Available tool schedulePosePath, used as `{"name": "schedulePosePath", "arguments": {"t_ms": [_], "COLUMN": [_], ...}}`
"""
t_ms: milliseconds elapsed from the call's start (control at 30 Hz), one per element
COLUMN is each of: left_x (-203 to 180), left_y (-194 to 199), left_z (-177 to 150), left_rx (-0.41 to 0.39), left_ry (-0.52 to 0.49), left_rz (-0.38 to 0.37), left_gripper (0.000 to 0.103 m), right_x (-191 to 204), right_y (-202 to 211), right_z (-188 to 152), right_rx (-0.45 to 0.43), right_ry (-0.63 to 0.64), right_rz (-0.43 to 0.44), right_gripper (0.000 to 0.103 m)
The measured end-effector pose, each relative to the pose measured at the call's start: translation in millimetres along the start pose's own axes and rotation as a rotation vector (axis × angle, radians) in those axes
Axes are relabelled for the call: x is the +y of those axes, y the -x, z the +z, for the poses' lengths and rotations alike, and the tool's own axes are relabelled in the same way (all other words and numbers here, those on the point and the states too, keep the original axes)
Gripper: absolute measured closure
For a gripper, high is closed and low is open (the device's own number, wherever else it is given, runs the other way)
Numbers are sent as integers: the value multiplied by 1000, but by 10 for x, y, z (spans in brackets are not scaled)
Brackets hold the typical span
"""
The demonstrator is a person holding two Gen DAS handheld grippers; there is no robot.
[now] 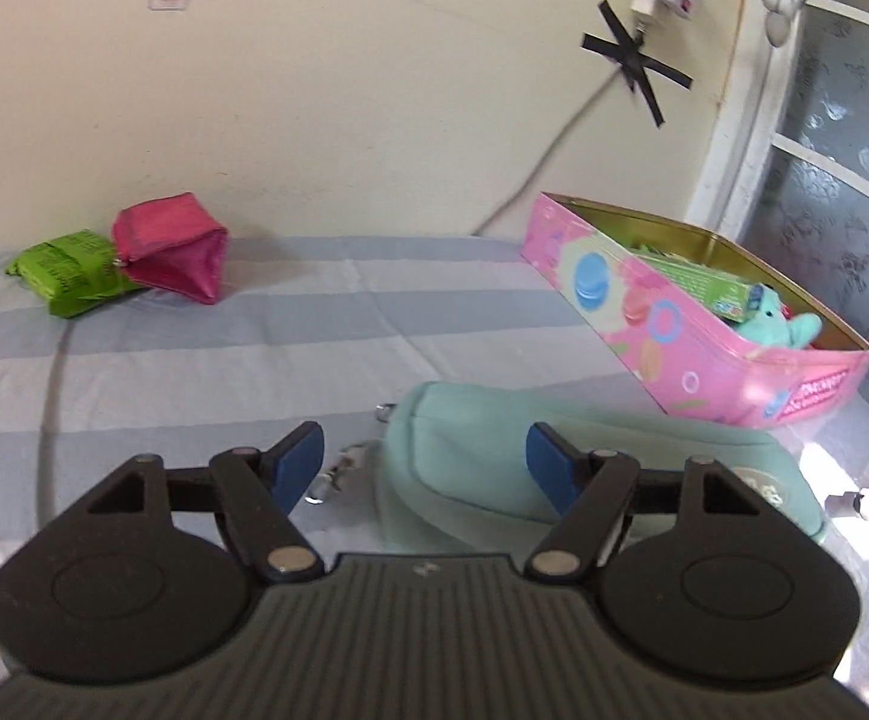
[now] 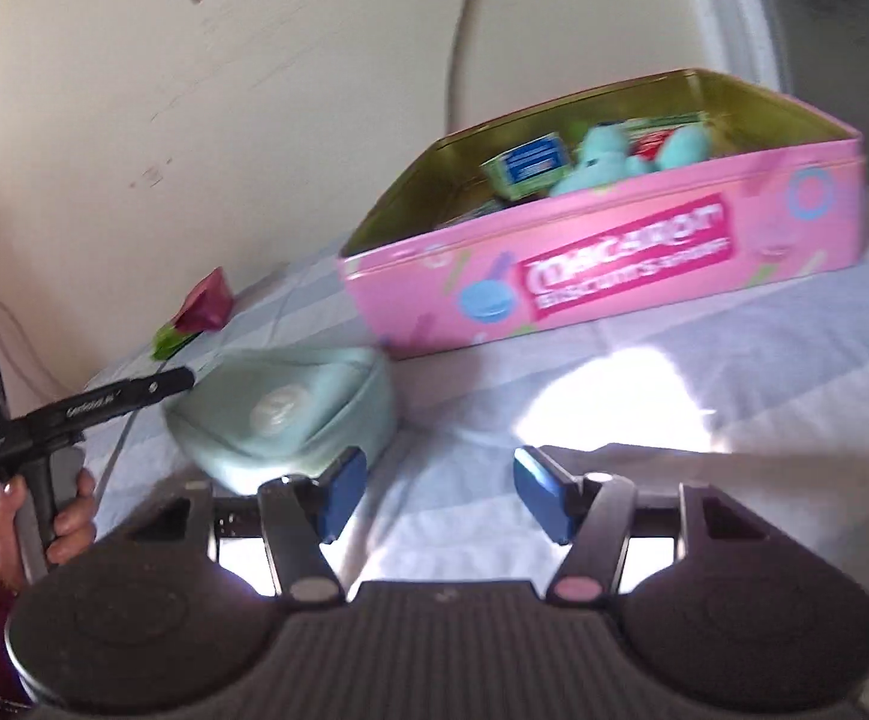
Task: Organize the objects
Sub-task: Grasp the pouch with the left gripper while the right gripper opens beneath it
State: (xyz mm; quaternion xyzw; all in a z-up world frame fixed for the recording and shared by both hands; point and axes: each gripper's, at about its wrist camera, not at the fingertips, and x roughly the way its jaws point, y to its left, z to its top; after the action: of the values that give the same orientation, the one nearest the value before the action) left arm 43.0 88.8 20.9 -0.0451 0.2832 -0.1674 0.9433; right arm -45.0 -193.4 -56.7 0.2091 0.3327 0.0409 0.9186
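Observation:
A mint-green zip pouch lies on the striped bed sheet, close in front of my open left gripper; its blue pads stand either side of the pouch's near end without touching it. The pouch also shows in the right wrist view. A pink macaron tin stands open at the right and holds a teal plush toy and green boxes. My right gripper is open and empty above the sheet, short of the tin. A magenta pouch and a green packet lie far left by the wall.
The wall runs along the back of the bed, with a cable taped by a black cross. A frosted window is at the right. The person's hand holding the left gripper handle shows at left in the right wrist view.

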Motion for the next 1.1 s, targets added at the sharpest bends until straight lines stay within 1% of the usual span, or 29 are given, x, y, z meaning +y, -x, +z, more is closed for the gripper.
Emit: {"name": "schedulePosePath", "arguments": {"t_ms": [67,167,233,267,333,400,433,467,500,567,667,700,733,767,900,1000,1100], "left_x": [-43,-61,-72,-70,-85,-107,-119,-132,-144,-189,-276,-305,-331,-355,-445,-594,-818], "left_y": [-16,-40,-52,-55,-64,-113,-146,-181,-211,-249,-261,-254,-242,-225,-126,-27,28], "left_z": [-3,5,11,20,47,68,72,70,65,47,1,-13,-24,-31,-82,-175,-264], "left_rx": [10,25,34,37,41,53,63,73,79,75,56,51,49,50,64,72,77], "left_ry": [-4,-1,6,11,15,13,16,22,29,30,7,-9,-20,-25,-2,3,-14], "left_rz": [-12,-4,9,13,19,28,32,34,32,44,74,81,81,79,64,20,-40], "left_gripper": [27,27,27,27,27,27,25,21,21,18,19,20,22,24,24,25,25], "right_x": [-132,-85,96,227,449,625,709,779,836,906,892,863,821,805,749,616,399], "right_y": [104,127,44,5,-95,-180,-233,-290,-352,-475,-711,-764,-775,-763,-662,-500,-314], "right_z": [-2,-1,-41,-92,-156,-216,-243,-267,-285,-297,-263,-240,-221,-216,-263,-304,-332], "right_rx": [-32,-63,-57,-56,-54,-59,-59,-56,-50,-36,17,40,37,35,26,37,52], "right_ry": [-36,7,91,140,242,342,390,432,467,510,500,481,469,464,466,478,471], "right_rz": [19,44,57,57,54,60,58,47,31,4,-9,1,21,39,34,34,25], "right_gripper": [38,32,28,24,19,6,4,3,2,2,2,3,4,8,10,10,10]}}
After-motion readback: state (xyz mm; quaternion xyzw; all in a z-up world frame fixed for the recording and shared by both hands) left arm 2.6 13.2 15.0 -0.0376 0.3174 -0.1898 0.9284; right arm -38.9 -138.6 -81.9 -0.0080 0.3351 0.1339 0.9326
